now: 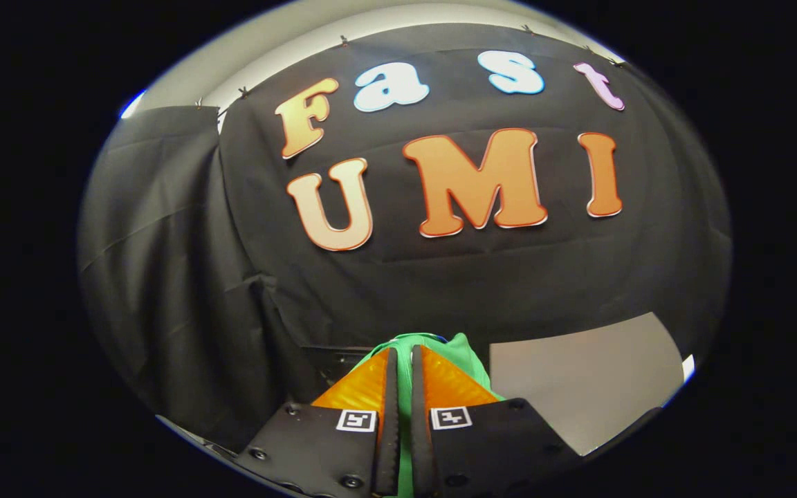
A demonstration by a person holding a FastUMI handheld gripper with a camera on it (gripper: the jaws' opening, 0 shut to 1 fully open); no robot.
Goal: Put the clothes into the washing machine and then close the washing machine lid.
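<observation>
Beyond the fingers, filling most of what lies ahead, hangs the black cloth wall (440,277) of the booth, draped in loose folds, with a second dark panel (156,277) hanging off to the left and meeting it at a creased corner. Above the cloth a pale strip of ceiling (288,41) shows, and small clips hold the cloth's upper edge

Ahead and to the right of the fingers lies a flat grey slab (578,387), its surface bare and evenly lit; whether it is a worktop or the washing machine's lid cannot be told from here. Just left of it, behind the cloth bundle, a dark edged shape (329,356) sits low against the wall, too dim to make out

Closest of all, the hand-held gripper (404,360) points forward with its two orange fingers (364,387) drawn nearly together, only a narrow slit left between them. A green garment (464,363) is pinched in that slit: green fabric shows along the gap right down between the black finger mounts, and it bunches up over and around the fingertips, spilling a little to the right. Each black mount carries a small square black-and-white marker (357,420)
</observation>
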